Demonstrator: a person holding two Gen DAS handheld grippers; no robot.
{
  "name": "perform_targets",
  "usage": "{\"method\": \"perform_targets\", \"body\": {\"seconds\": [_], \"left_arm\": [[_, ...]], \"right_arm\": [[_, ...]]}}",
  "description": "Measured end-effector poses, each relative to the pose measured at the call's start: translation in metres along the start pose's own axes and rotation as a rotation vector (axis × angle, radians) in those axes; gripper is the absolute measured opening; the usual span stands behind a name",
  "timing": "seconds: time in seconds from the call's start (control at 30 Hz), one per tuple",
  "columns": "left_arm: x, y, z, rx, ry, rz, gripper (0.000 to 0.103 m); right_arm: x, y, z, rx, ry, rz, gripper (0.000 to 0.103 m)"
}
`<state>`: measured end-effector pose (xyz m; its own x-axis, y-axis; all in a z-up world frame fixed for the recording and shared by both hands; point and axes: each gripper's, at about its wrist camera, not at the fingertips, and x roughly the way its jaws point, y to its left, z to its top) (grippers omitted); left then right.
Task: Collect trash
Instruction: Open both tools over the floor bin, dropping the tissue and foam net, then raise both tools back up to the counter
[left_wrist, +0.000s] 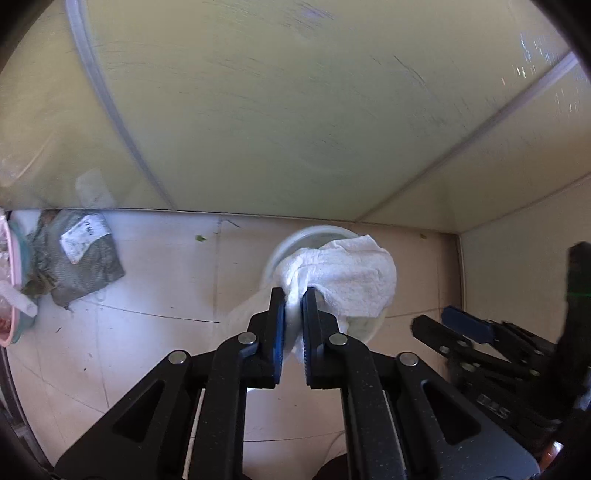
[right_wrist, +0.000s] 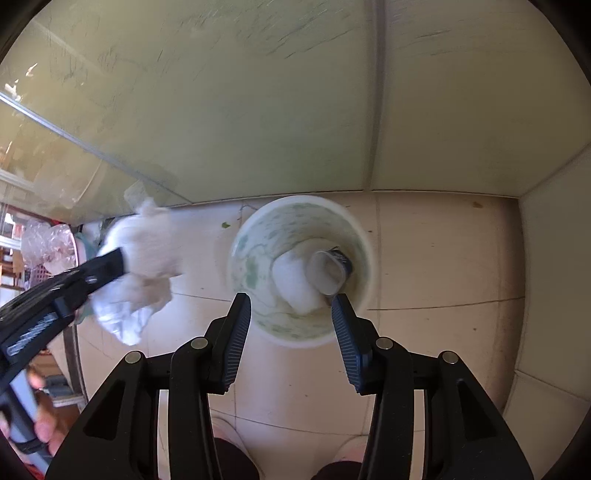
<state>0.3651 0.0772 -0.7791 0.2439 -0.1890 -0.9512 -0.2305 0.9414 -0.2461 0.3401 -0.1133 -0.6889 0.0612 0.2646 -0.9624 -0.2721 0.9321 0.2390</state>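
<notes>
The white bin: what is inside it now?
Inside the white bin lie a white crumpled wad and a small cup. Whatever lies beneath them is hidden.

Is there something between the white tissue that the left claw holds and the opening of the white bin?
Nothing visible. The left claw is shut on the white tissue, held beside and above the white bin. The bin's mouth is open; a cup lies inside. The right claw is open at the near rim.

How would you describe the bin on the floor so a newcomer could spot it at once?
Start at the corner where the pale green walls meet the tiled floor. Just out from the back wall stands a round white bin, open-topped, with white tissue and a small cup inside. Its faint green leaf pattern sets it apart.
</notes>
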Motion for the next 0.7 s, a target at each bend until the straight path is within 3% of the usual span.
{"method": "perform_targets", "body": {"seconds": [0.1,0.23,0.5,0.7], "left_arm": [[0.009,-0.015,0.0,0.028,0.021,-0.022,0.01],[0.01,-0.026,0.002,0.029,0.045,-0.038,0.042],[-0.035,-0.04,0.0,0.072,0.038,0.01,0.043],[-0.129,-0.056,0.011,0.097,-0.034,0.033,0.043]], "right_arm": [[-0.018,-0.018,-0.006,0.036,-0.012,-0.005,0.042],[-0.039,-0.025,-0.003,0.067,-0.023,-0.016,0.042],[-0.083,-0.018,0.007,0.086,-0.093,0.014,0.042],[-0.145,0.007,0.016,0.059,-0.123,0.029,0.042]]}}
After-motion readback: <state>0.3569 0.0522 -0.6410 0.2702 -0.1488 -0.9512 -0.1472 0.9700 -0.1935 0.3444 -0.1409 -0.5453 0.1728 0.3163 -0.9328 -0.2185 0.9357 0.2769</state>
